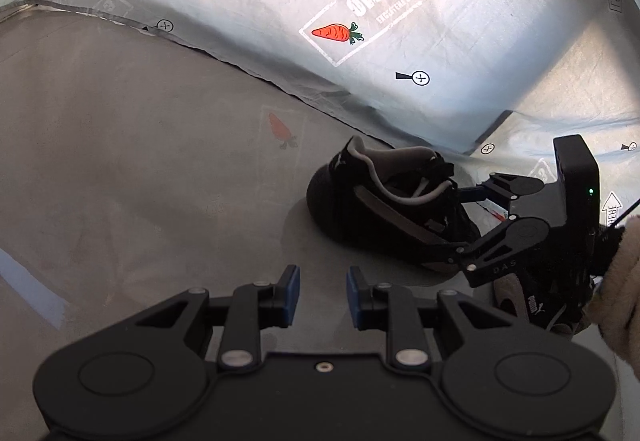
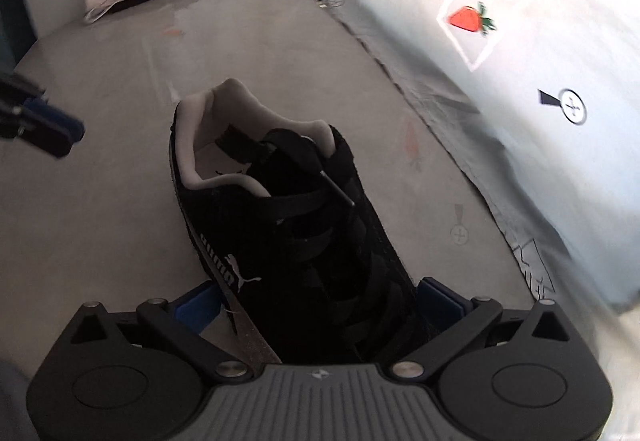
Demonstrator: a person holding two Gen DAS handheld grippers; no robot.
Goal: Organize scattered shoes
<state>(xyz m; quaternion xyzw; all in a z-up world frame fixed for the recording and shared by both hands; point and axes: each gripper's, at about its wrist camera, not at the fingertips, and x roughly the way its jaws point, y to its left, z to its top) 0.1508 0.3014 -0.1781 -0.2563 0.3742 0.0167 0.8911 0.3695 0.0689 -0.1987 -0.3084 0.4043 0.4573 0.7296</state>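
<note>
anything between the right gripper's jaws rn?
Yes: the toe end of the black suede lace-up sneaker sits between the wide-open jaws of the right gripper, seen in the right wrist view. Contact is unclear.

Left gripper [image 1: 319, 291] is hanging empty, jaws narrowly parted; right gripper [image 2: 320, 303] is standing wide open, angled downward.

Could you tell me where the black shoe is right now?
In the right wrist view the black shoe stands on the floor between the open right gripper fingers, heel away, near the white sheet on the right.
</note>
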